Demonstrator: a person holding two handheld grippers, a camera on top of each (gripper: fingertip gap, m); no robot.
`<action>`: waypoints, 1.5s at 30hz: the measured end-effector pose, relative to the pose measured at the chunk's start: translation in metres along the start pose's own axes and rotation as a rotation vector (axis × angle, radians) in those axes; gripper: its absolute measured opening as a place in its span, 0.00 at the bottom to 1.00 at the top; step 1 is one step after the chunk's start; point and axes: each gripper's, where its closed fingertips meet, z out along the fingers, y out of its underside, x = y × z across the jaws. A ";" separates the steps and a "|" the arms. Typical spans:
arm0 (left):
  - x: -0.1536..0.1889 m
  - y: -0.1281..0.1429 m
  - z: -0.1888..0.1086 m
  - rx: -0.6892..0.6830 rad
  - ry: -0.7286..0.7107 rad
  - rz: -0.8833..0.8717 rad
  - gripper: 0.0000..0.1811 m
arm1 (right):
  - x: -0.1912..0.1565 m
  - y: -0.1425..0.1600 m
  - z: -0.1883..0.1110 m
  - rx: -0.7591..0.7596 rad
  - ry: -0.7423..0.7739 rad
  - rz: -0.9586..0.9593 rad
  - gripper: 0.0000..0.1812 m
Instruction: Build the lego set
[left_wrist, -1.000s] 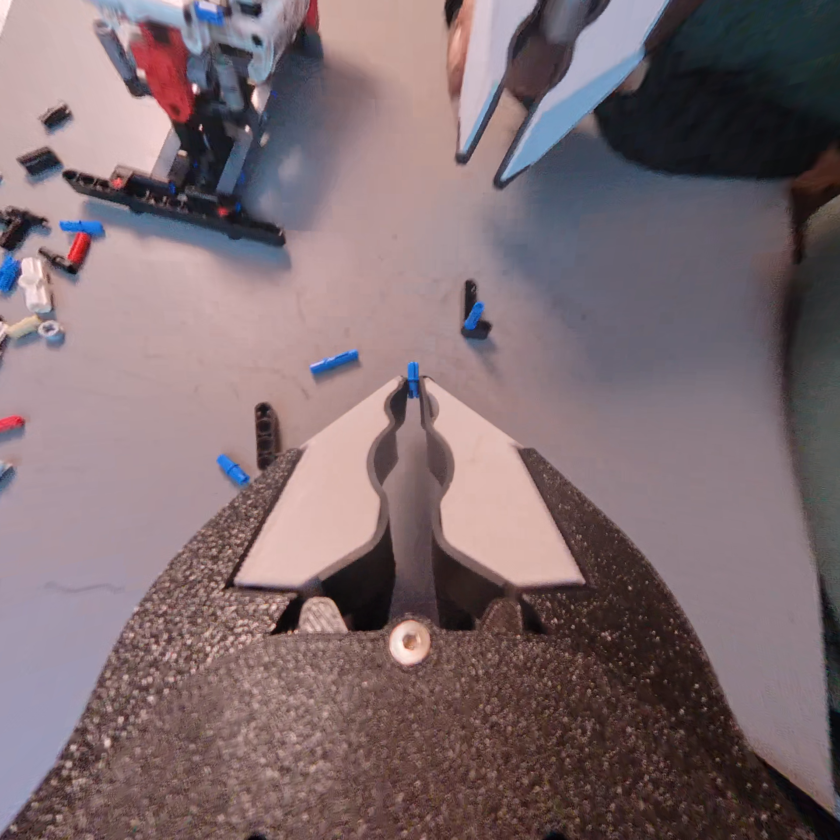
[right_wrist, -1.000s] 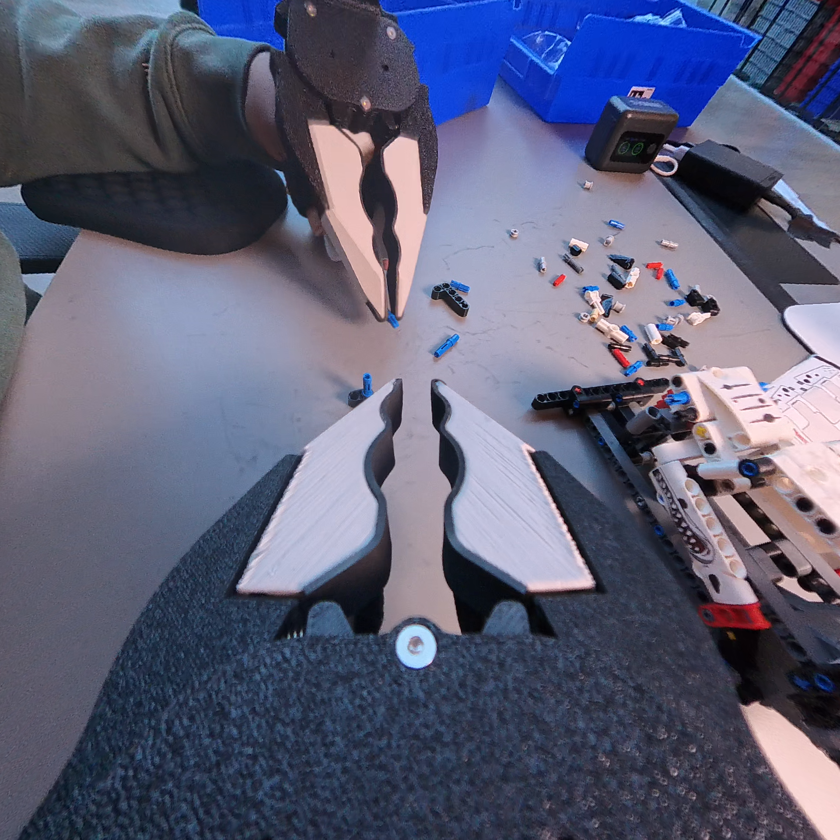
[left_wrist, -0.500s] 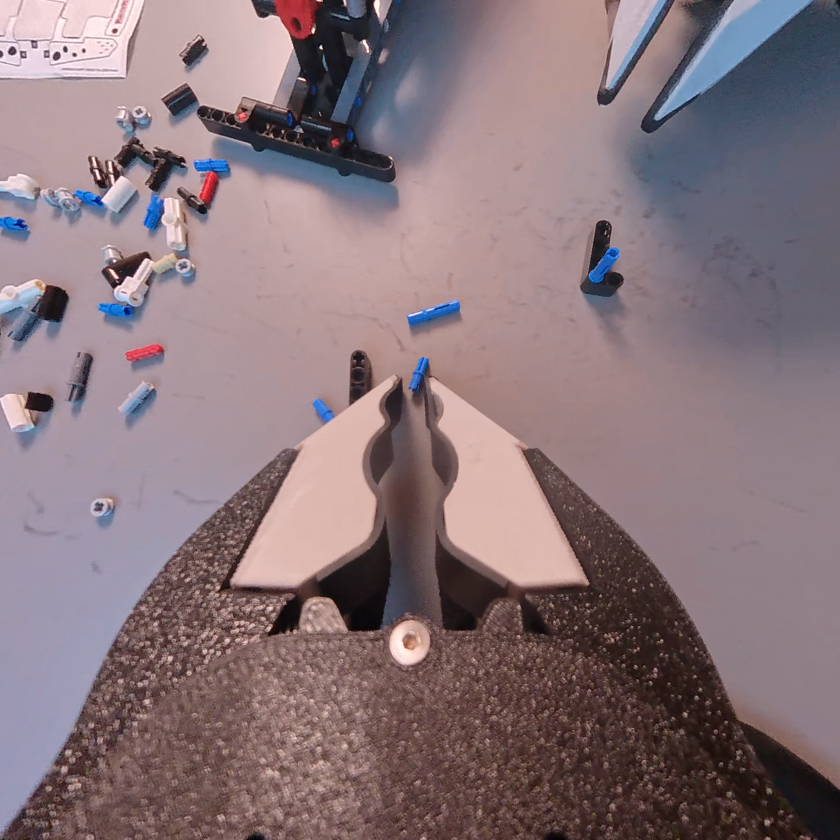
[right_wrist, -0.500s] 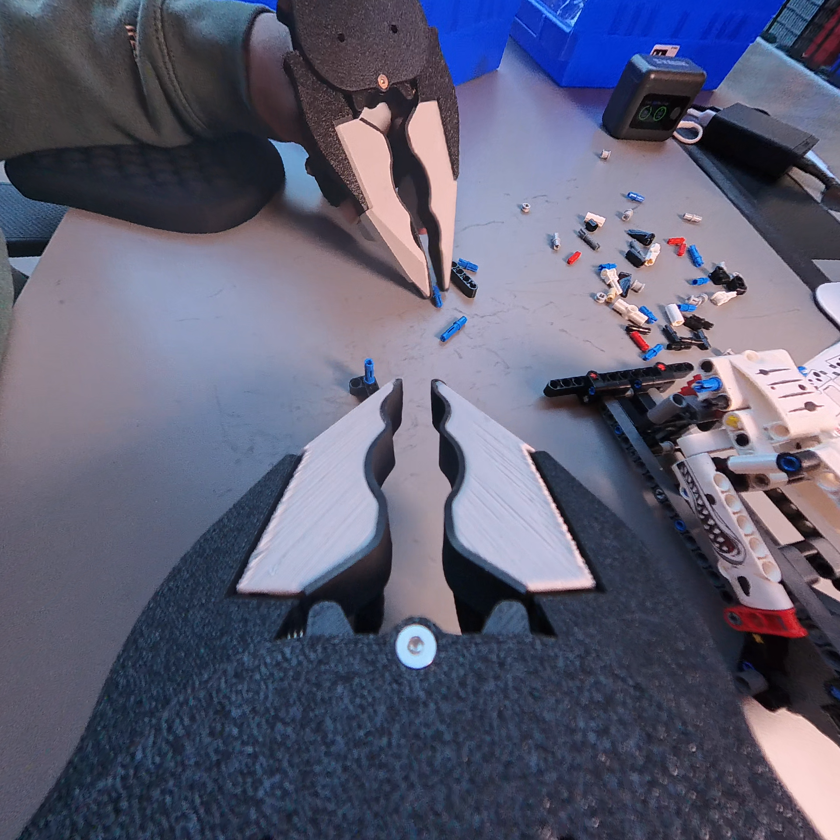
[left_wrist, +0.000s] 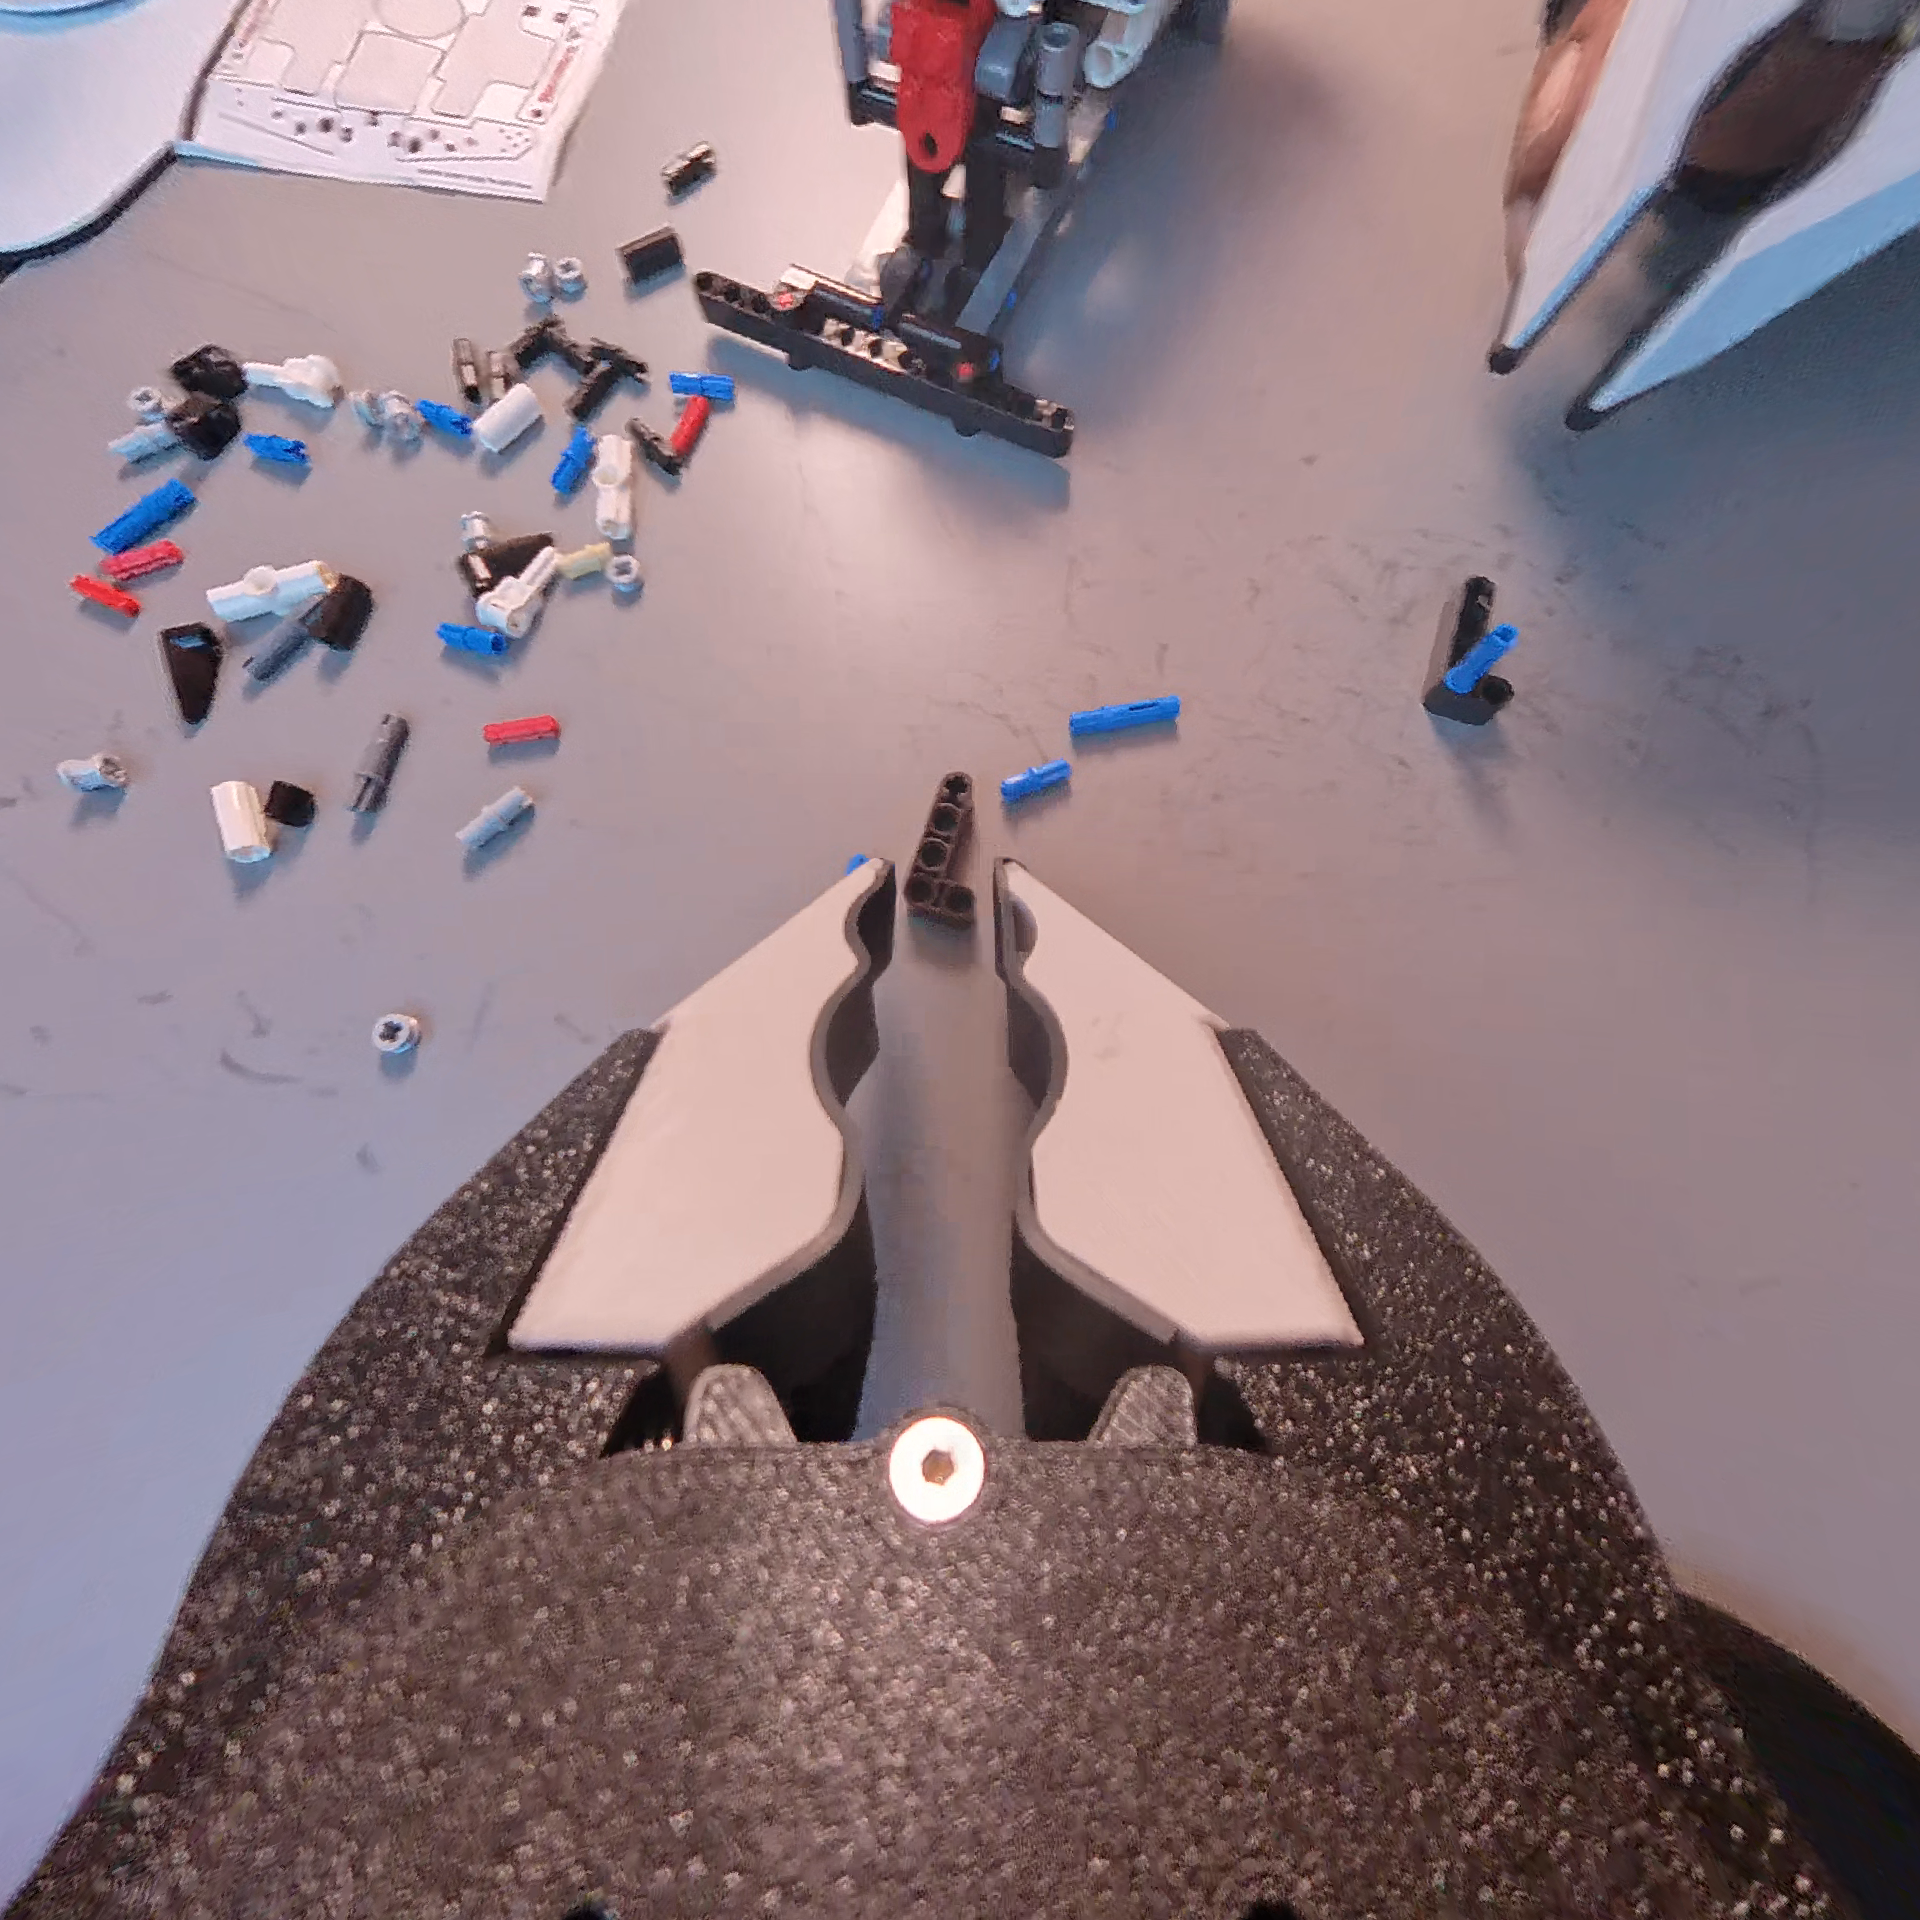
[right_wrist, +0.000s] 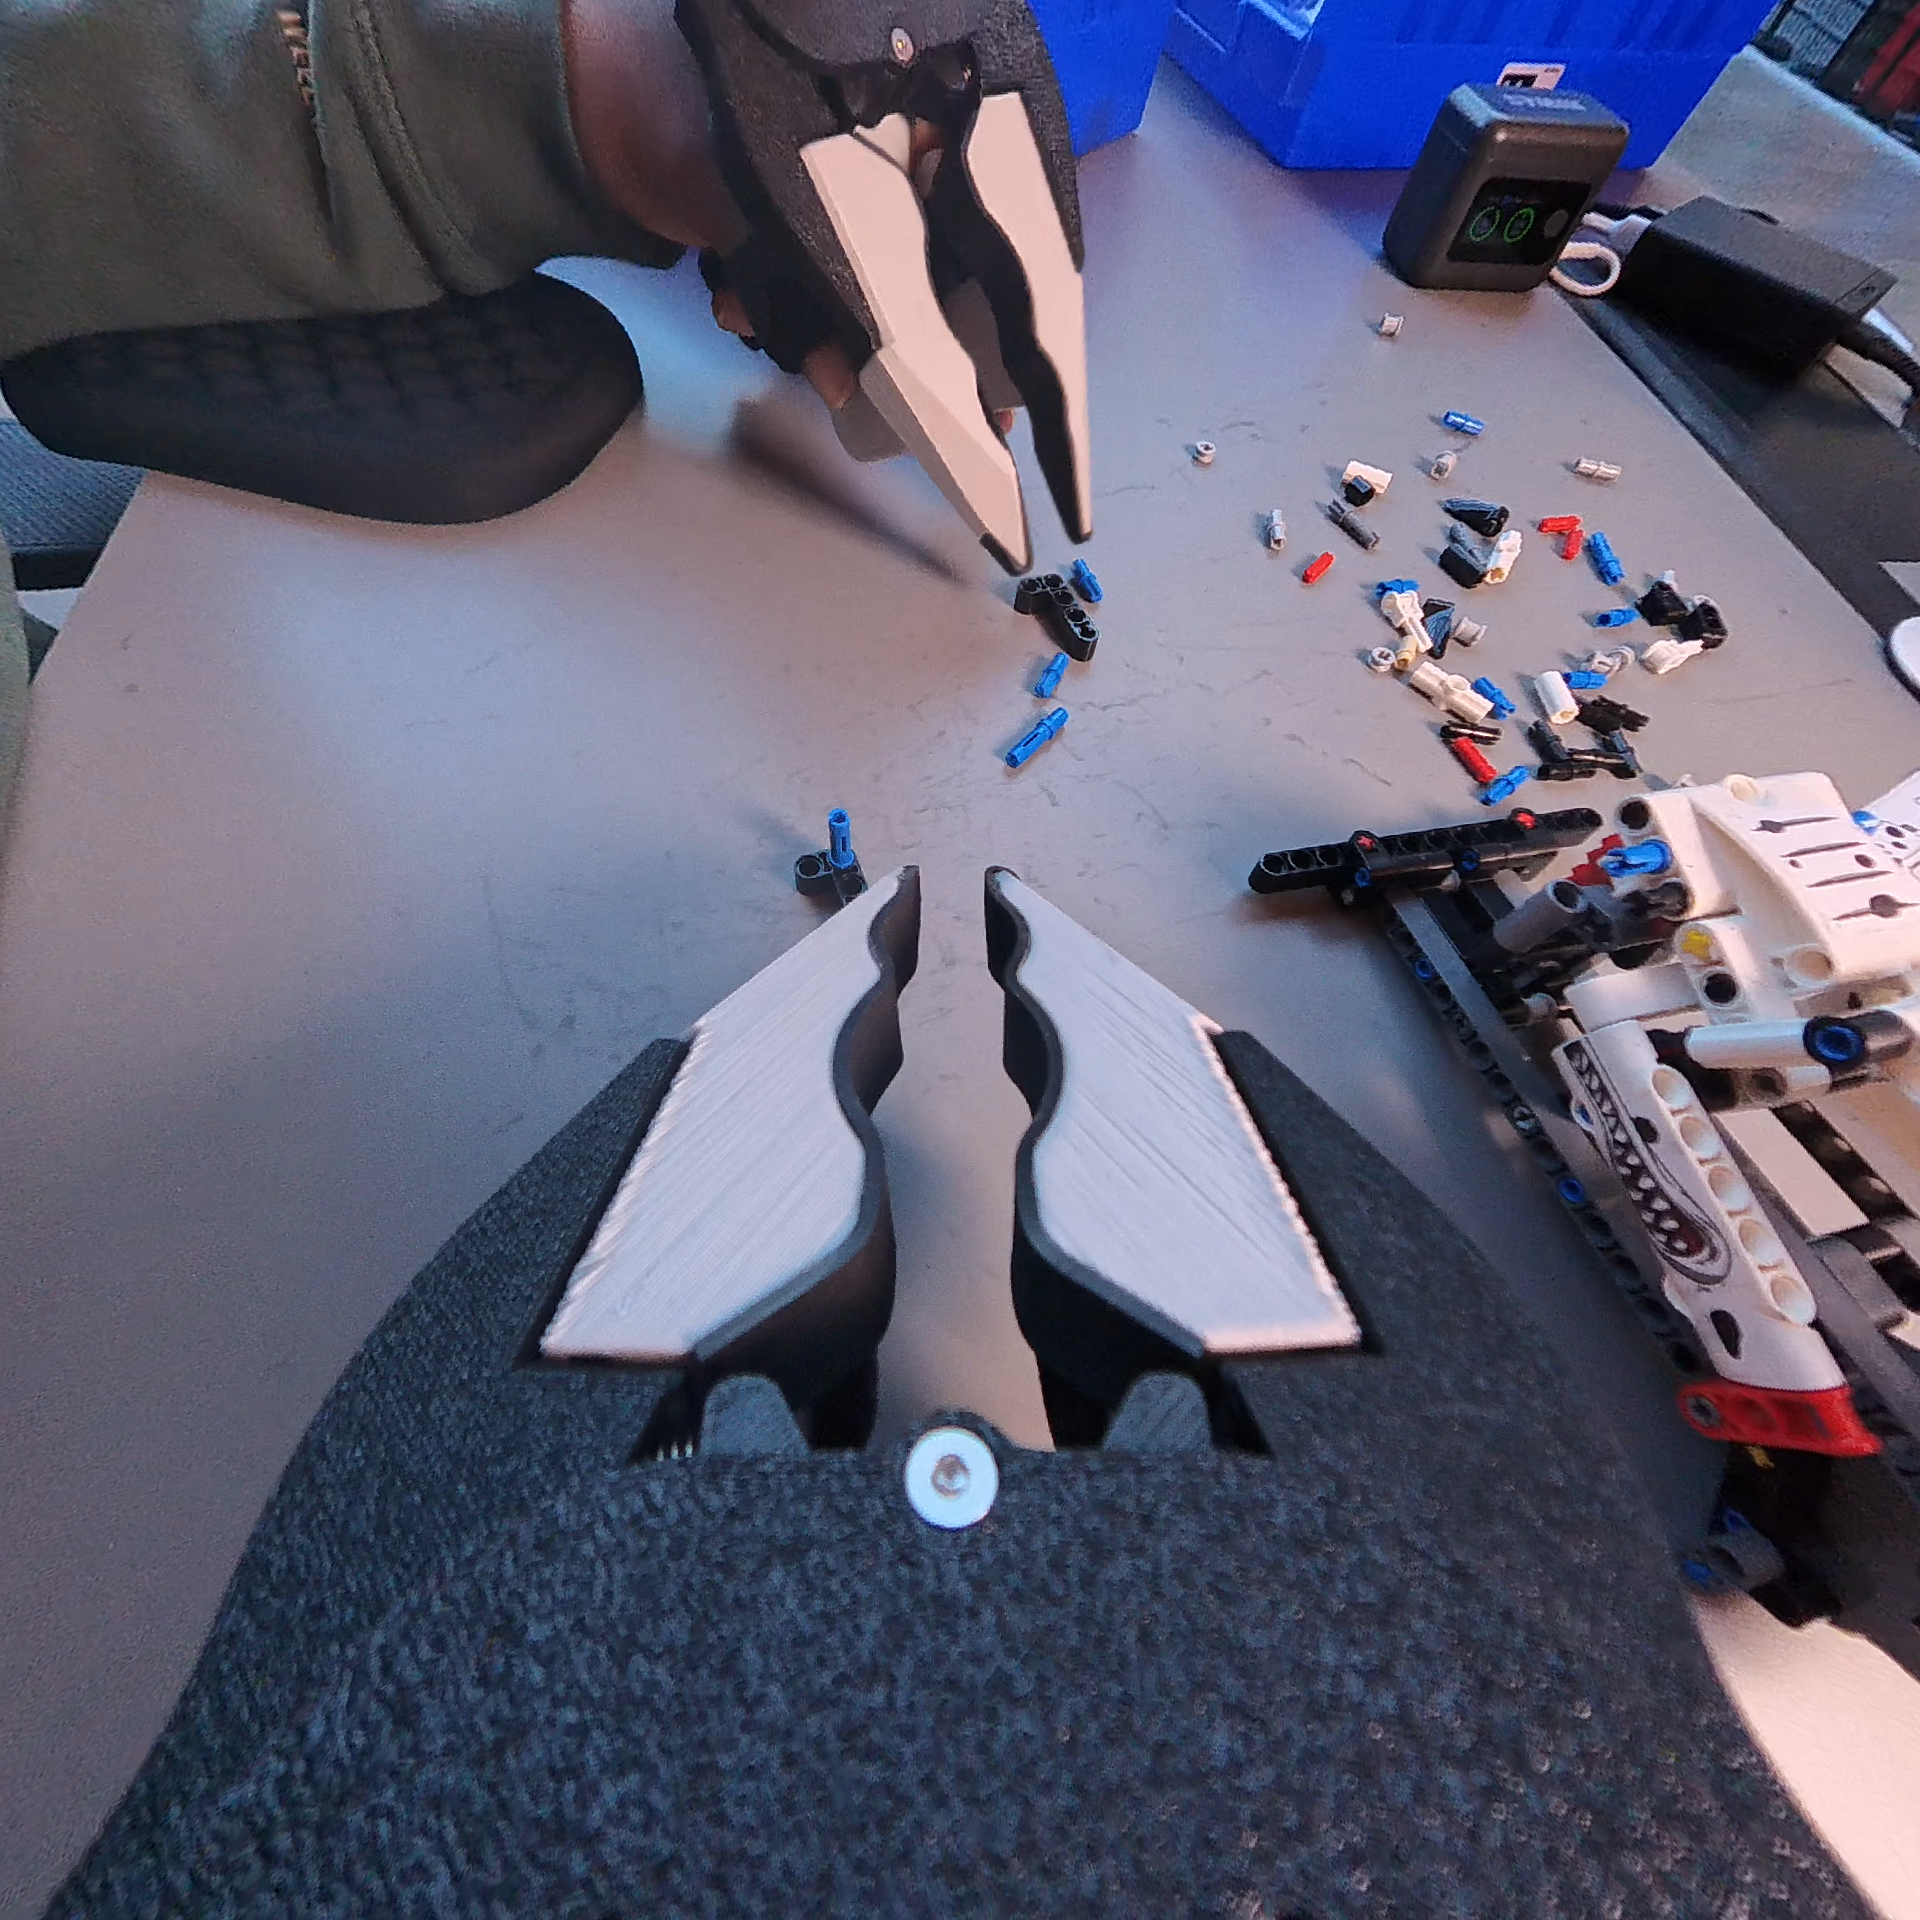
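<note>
My left gripper (left_wrist: 943, 873) is open and empty, low over the grey table, with its tips on either side of a black L-shaped beam (left_wrist: 940, 857). The right wrist view shows this gripper (right_wrist: 1039, 540) just above the same beam (right_wrist: 1060, 608). A short blue pin (left_wrist: 1034, 779) and a longer blue pin (left_wrist: 1124, 717) lie just beyond the beam. A black piece with an upright blue pin (right_wrist: 831, 862) stands beside my right gripper (right_wrist: 951, 883), which is slightly open and empty. The part-built white, black and red model (right_wrist: 1714, 987) sits to the right.
Several loose small parts (left_wrist: 416, 520) are scattered left of the model's black base beam (left_wrist: 883, 353). An instruction sheet (left_wrist: 416, 83) lies at the far left. Blue bins (right_wrist: 1455, 62), a black device (right_wrist: 1501, 187) and a power brick (right_wrist: 1756, 281) stand at the table's far edge. One gripper's finger ends stand about 15 cm off the other's. My left gripper is the nearer one to the black device (right_wrist: 1501, 187): about 30 cm, against 45 cm.
My left gripper was shut on a short blue pin. It moved toward the black L-shaped beam, let the pin go onto the table and opened around the beam. The right gripper stayed put.
</note>
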 end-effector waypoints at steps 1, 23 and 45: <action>0.006 0.001 -0.001 -0.003 0.038 0.023 0.09 | 0.000 0.000 0.000 -0.001 -0.001 0.000 0.06; 0.024 -0.005 0.030 -0.083 0.146 0.239 0.03 | 0.002 0.005 -0.002 -0.027 0.005 -0.011 0.06; 0.080 -0.155 -0.046 0.781 1.057 -0.931 0.02 | 0.017 -0.108 -0.028 0.356 0.587 -0.403 0.09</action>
